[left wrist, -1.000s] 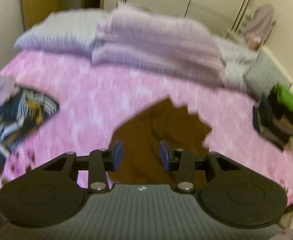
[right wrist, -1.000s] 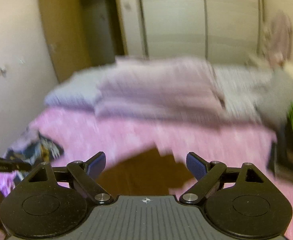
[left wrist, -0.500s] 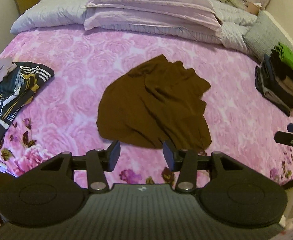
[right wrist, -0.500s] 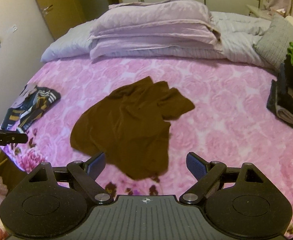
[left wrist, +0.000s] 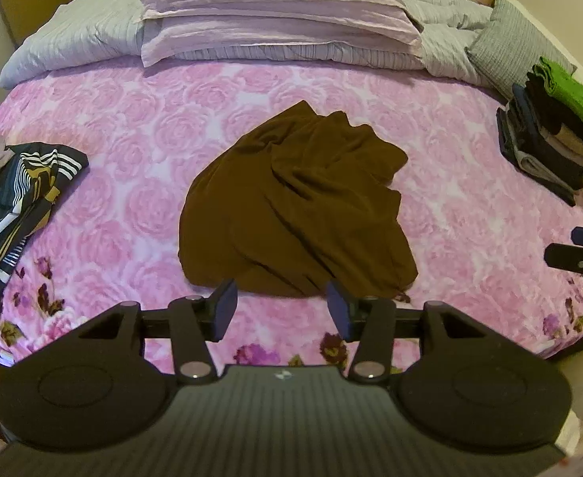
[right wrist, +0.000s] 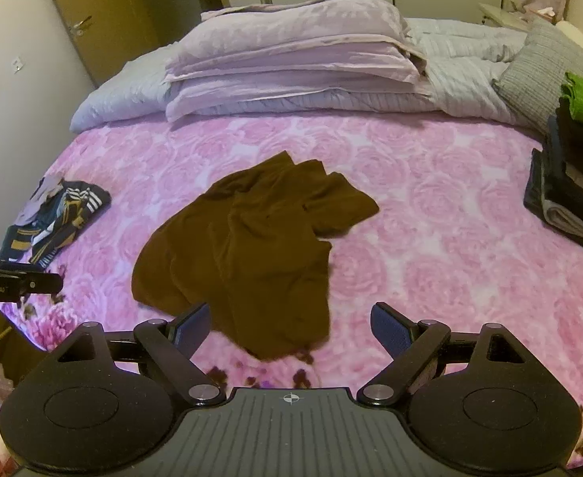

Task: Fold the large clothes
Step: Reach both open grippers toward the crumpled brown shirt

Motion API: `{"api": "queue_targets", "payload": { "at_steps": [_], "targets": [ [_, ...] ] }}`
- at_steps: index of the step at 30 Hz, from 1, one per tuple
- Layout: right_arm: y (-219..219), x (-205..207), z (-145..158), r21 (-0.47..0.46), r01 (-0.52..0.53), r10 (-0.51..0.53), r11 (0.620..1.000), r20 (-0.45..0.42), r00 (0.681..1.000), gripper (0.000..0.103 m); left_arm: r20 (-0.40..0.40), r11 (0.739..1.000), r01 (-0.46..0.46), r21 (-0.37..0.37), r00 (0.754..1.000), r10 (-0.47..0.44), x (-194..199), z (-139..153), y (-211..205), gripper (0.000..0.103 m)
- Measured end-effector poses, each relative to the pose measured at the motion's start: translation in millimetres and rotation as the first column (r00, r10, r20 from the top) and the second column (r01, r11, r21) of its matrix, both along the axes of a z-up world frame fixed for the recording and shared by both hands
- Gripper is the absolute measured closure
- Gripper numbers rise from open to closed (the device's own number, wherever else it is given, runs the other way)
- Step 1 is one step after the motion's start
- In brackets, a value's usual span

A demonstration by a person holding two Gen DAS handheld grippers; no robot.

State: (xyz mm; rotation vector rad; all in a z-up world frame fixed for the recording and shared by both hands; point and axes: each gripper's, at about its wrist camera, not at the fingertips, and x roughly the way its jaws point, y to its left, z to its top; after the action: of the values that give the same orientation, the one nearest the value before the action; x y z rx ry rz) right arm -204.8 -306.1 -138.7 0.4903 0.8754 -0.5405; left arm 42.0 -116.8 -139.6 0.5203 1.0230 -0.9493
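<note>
Left wrist view showed my left tongs [left wrist: 280, 307] and right tongs [right wrist: 287, 328] agape and empty above the crumpled brown garment [left wrist: 295, 206] mid-bed [left wrist: 132, 119]; folding unstarted, spreading it flat seemed next.

Both pictures were sharp, with no blur. The light was dim, warm and even, a bit yellow, as from a room lamp; where it came from could not be told. The pink bed [left wrist: 470, 183] looked softly lit, with no glare. The brown cloth [left wrist: 291, 206] was so dark that its folds barely showed. Shadows were faint, mostly under the pillows [right wrist: 291, 59]. The fisheye lens bent the bed into a round bulge, and the corners of each picture went black.
</note>
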Motion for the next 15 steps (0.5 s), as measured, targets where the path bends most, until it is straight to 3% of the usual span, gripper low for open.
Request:
{"api": "queue_targets", "payload": {
  "at_steps": [9,15],
  "targets": [
    [2,-1,-22,0.002,-0.015,0.015,1.000,-0.013,1.000,0.019,0.010,1.000,0.014,0.026,1.000,-0.015,8,-27,5,0.058],
    [13,9,-51,-0.082,-0.140,0.136,0.987,-0.050,0.989,0.033,0.059,0.997,0.034,0.067,0.998,-0.038,17,-63,21,0.058]
  ]
}}
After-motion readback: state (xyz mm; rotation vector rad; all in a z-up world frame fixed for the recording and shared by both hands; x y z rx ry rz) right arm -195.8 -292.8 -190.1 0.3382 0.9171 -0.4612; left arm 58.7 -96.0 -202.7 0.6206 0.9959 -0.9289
